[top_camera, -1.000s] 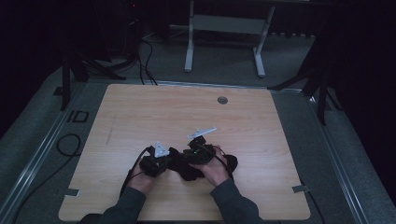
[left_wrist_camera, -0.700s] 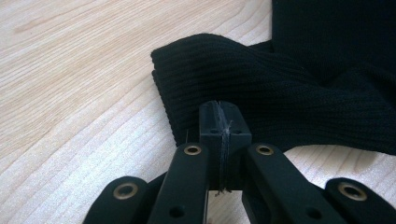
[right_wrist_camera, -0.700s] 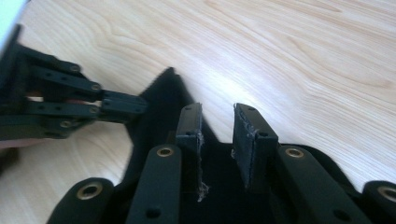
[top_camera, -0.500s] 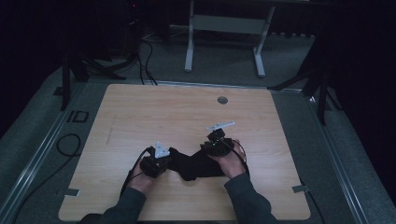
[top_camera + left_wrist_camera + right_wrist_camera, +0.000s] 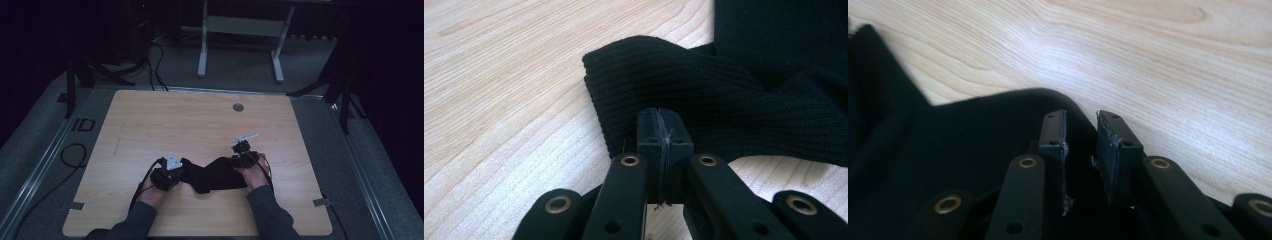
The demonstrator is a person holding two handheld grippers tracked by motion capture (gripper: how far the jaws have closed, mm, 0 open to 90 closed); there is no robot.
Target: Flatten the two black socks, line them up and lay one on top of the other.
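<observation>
High view: black cloth (image 5: 216, 175) lies bunched on the wooden table (image 5: 200, 125), near its front edge, between left gripper (image 5: 167, 176) and right gripper (image 5: 244, 155). Jaw state not readable here; dim light merges cloth and grippers. Dark room beyond; cables on the floor (image 5: 125, 65), grey frame legs (image 5: 240, 30) behind the table.

Left gripper view: left gripper (image 5: 659, 127) jaws pressed together on the ribbed cloth (image 5: 724, 100) edge, with the cloth cut off at the right border.

Right gripper view: right gripper (image 5: 1081, 135) jaws slightly apart over the cloth (image 5: 948, 145); whether fabric sits between them is unclear.
</observation>
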